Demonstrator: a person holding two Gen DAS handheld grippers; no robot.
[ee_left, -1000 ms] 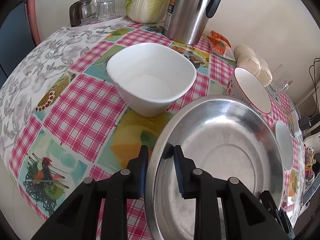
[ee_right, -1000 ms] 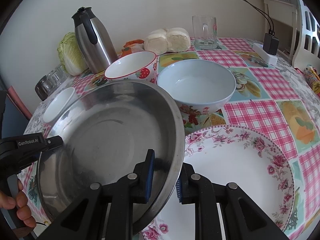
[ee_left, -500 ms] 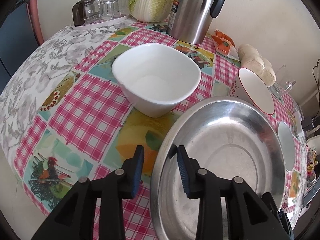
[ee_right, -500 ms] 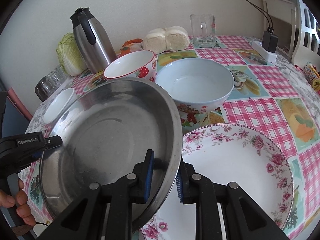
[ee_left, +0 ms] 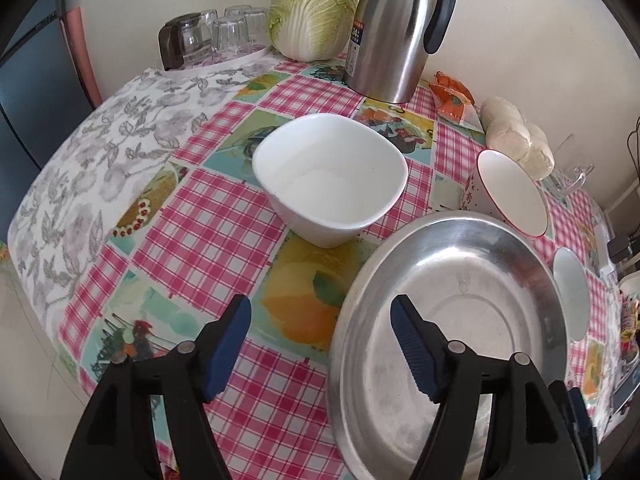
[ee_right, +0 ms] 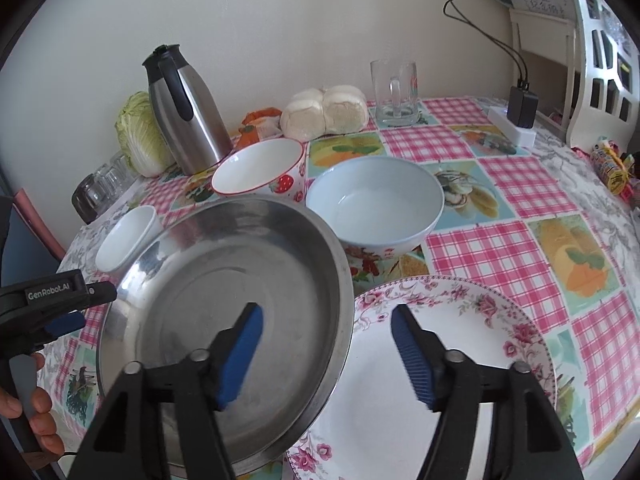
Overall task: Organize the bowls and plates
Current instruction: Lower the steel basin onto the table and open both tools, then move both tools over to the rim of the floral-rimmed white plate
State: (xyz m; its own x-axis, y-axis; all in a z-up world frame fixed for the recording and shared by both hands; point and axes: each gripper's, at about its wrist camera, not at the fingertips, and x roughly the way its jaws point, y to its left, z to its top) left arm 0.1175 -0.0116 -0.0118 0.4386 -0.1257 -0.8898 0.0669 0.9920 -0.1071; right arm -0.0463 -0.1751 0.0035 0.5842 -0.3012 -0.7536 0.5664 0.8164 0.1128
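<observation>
Both tongs are opening w/ the steel pan's (ee_right: 224,304) rim sitting between their blue pads, pads not pressing on it. Left gripper (ee_left: 320,344) is straddling the pan's left rim, one pad outside over the checked tablecloth (ee_left: 200,240), one inside the pan. Right gripper (ee_right: 326,350) is straddling the right rim, one pad inside, the other over the floral plate (ee_right: 460,340). Pan is overlapping the floral plate's left edge. White square bowl (ee_left: 330,188) is sitting just beyond the pan, strawberry bowl (ee_right: 260,170) and pale blue bowl (ee_right: 376,204) behind it, all empty. Steel thermos (ee_right: 184,112) and cabbage (ee_left: 314,8) are standing by the wall. A hand (ee_right: 28,420) is gripping the left tool's handle.
</observation>
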